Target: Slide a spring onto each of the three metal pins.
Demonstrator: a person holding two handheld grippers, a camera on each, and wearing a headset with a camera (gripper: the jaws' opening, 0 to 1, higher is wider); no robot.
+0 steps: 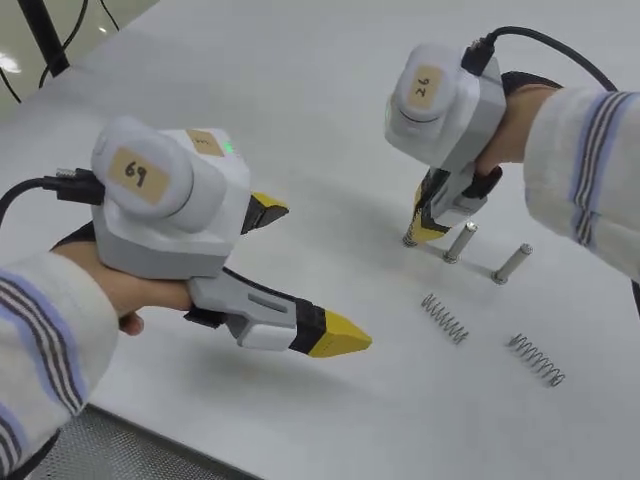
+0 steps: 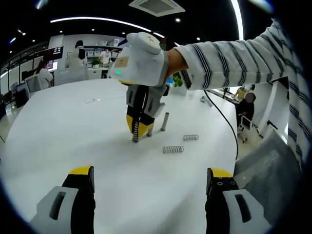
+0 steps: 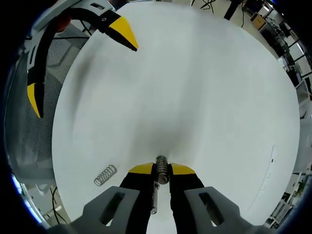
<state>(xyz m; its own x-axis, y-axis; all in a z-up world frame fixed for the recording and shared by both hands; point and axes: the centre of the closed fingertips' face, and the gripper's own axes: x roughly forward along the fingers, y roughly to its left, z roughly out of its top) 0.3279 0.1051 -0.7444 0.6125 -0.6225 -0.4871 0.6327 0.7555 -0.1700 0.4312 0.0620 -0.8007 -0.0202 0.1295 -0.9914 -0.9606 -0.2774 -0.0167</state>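
Note:
My right gripper points down at the table, shut on an upright spring at the left end of the pin row; whether a pin is inside its coils I cannot tell. The same spring shows below the yellow tips in the left gripper view. Two bare metal pins stand upright to its right. Two loose springs lie flat in front of the pins. My left gripper hovers open and empty to the left of the pins, well apart from them.
The white table stretches far behind the pins. Its near edge runs below my left hand, with a grey mesh surface beyond it. Cables trail from both grippers. People and desks stand in the room behind.

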